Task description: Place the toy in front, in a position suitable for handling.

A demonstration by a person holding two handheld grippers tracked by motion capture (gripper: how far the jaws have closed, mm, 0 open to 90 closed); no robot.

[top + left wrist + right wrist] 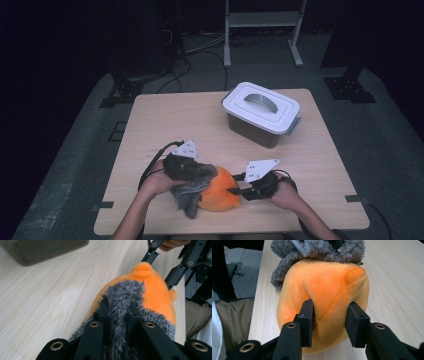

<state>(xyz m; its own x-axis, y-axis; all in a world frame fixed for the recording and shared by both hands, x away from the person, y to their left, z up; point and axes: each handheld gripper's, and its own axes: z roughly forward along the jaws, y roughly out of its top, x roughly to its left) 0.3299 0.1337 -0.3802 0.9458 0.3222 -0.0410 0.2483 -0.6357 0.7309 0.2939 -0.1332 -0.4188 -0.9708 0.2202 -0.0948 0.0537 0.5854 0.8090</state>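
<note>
An orange plush toy [221, 194] with a grey furry part [191, 194] lies on the wooden table [170, 120] near its front edge. My left gripper [196, 173] comes in from the left and is shut on the grey fur [125, 291], a tuft of which is pinched between its jaws [118, 308]. My right gripper [236, 189] reaches in from the right. Its jaws [329, 315] squeeze a fold of the orange body [324, 282], with both pads dug into the fabric. The right gripper's fingers [175, 275] also show behind the toy in the left gripper view.
A translucent storage box with a white handled lid [261, 109] stands at the back right of the table, its lid on; its dark wall [37, 251] shows beyond the toy. Bare tabletop lies between box and toy. A metal frame [262, 25] stands on the floor behind.
</note>
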